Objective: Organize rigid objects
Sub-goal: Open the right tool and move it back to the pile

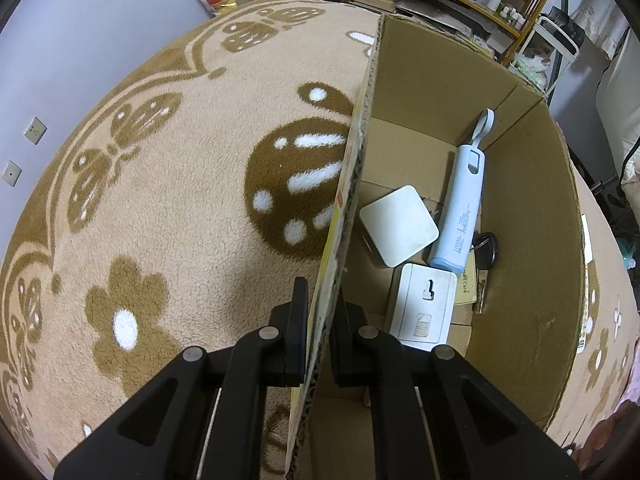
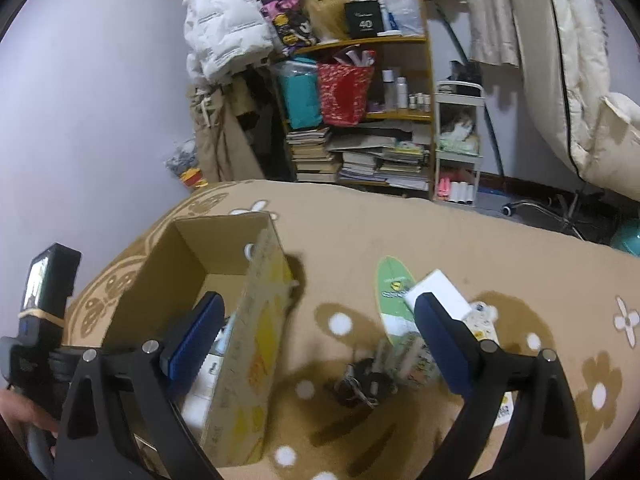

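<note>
- left gripper (image 1: 318, 312) clamped on near wall of cardboard box (image 1: 524, 216)
- right gripper (image 2: 316, 328) fingers spread wide, nothing between them
- box on patterned blanket (image 1: 180, 208) holds white remote (image 1: 424, 306), white square adapter (image 1: 398, 224), pale blue power bank (image 1: 460, 208), key (image 1: 486, 258), card partly under them
- outside the box: keys (image 2: 362, 380), green oval card (image 2: 392, 292), white box (image 2: 438, 294) on blanket
- shelf (image 2: 400, 112) of books behind

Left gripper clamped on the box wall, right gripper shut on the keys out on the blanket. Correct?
Not quite. The right gripper is open and holds nothing; the right wrist view shows the keys lying free on the blanket between its spread fingers. The left gripper is indeed clamped on the box wall.
</note>
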`<move>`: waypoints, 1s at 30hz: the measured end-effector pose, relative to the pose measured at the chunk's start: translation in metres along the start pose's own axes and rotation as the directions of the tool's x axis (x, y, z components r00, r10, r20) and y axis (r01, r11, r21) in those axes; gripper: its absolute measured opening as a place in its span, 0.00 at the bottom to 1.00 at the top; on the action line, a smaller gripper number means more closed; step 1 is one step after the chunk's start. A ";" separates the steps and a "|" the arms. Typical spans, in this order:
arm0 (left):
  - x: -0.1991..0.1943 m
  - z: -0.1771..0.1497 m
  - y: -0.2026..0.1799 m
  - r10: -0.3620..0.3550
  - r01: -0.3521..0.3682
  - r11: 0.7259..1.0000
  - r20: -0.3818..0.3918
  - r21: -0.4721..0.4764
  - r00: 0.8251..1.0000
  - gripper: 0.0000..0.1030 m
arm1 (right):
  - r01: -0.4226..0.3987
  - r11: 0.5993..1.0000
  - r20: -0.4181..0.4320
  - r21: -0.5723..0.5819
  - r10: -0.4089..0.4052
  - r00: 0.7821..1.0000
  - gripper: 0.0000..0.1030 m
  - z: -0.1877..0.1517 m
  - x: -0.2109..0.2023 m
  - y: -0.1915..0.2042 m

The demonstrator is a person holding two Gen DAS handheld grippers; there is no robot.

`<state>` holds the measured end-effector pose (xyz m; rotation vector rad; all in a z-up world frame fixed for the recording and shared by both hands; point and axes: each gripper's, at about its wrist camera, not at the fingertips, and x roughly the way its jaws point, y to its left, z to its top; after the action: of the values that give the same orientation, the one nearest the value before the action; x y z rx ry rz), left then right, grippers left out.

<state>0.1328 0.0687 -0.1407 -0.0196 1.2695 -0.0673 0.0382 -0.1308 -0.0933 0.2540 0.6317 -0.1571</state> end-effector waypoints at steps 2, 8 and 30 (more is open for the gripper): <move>0.000 0.000 0.000 0.000 0.000 1.000 0.000 -0.001 1.000 0.09 | -0.009 1.000 -0.007 0.019 0.009 1.000 0.98 -0.004 0.001 -0.007; 0.000 0.000 -0.001 0.012 -0.012 1.000 -0.002 0.012 1.000 0.09 | 0.030 0.998 -0.027 0.063 -0.029 0.999 0.98 -0.017 0.009 -0.036; -0.001 0.001 -0.004 0.035 -0.035 0.999 0.000 0.027 0.999 0.10 | -0.107 0.977 -0.192 0.184 0.143 0.971 0.85 -0.073 0.069 -0.063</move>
<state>0.1331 0.0645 -0.1395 0.0256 1.2686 -0.0546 0.0384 -0.1752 -0.2031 0.4812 0.8057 -0.0639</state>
